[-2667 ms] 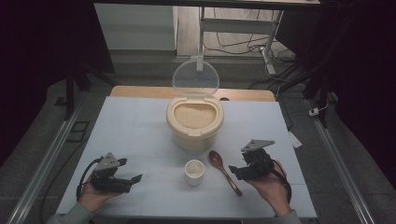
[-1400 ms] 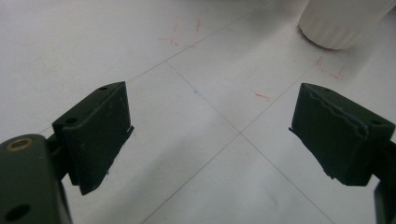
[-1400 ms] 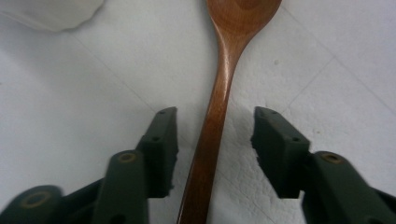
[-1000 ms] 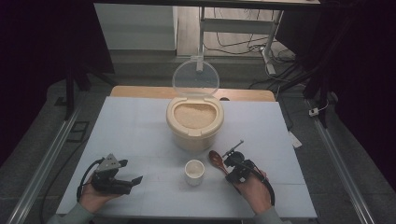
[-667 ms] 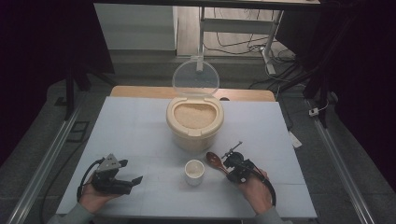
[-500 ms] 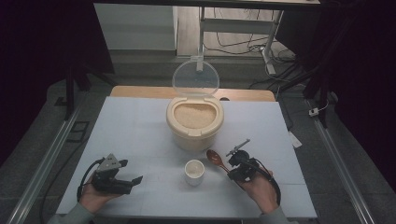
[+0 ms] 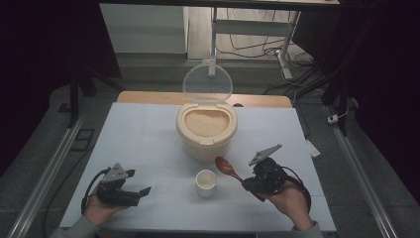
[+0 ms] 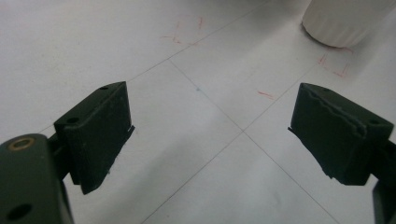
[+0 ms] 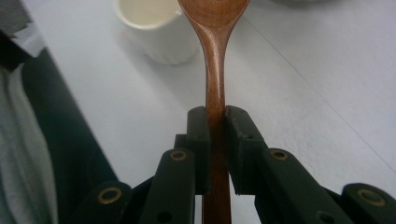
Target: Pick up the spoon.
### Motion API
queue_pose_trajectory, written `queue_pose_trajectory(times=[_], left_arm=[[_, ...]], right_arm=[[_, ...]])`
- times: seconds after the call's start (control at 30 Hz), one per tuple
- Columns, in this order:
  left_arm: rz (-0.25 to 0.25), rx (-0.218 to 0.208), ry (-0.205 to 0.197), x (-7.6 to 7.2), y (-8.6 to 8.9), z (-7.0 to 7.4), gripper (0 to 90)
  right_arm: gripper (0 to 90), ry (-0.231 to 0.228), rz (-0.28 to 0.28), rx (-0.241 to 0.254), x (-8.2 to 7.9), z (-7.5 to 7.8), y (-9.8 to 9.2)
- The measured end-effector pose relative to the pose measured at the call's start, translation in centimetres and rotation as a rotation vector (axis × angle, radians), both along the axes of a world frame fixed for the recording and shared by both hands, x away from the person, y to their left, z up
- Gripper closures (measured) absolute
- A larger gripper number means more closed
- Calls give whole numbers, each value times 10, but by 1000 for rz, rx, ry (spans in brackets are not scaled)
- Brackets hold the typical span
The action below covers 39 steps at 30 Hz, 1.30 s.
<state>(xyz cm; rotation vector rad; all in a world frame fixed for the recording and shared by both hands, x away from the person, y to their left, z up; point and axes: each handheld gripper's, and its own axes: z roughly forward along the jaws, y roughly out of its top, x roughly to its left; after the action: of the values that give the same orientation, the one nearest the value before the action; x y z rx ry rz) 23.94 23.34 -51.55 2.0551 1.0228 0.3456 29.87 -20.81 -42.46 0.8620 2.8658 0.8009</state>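
Note:
A brown wooden spoon (image 7: 226,165) is off the table, and my right gripper (image 7: 247,183) is shut on its handle. In the right gripper view the spoon (image 9: 214,60) runs straight up from between the two jaws of that gripper (image 9: 215,119), its bowl near a small white cup (image 9: 154,28). The cup (image 7: 205,183) stands front centre, just left of the spoon. Behind it is a beige container of rice (image 7: 206,130) with its clear lid (image 7: 207,82) raised. My left gripper (image 7: 141,193) rests open at the front left, its jaws (image 8: 210,135) wide apart over bare table.
The white tabletop (image 7: 143,144) carries thin grid lines and small red marks. The cup's base (image 8: 344,21) is at the top right of the left gripper view. A wooden strip (image 7: 148,97) runs along the table's far edge. Metal rails flank both sides.
My right gripper moved left onto the spoon's handle, shut on it and lifted the spoon off the table. The left gripper stayed put.

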Motion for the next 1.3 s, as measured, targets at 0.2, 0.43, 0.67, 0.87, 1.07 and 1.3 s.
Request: queue_pose_trajectory(times=[0.2,0.43,0.67,0.87,1.07,1.3], left_arm=[[1,0,5,1,0,0,126],[2,1,9,2,0,-1,126],[5,-1,8,2,1,-1,127],[6,-4,3,0,2,0,127],[2,2,3,0,3,0,127],[2,7,1,-1,4,0,131]], right_arm=[[804,-9,65,27,-4,8,9],[804,-65,187,3,0,22,39],[803,-78,249,5,7,19,66],[803,-100,288,-18,3,12,75],[803,-108,312,-26,2,9,79],[803,-125,356,-40,3,4,85]])
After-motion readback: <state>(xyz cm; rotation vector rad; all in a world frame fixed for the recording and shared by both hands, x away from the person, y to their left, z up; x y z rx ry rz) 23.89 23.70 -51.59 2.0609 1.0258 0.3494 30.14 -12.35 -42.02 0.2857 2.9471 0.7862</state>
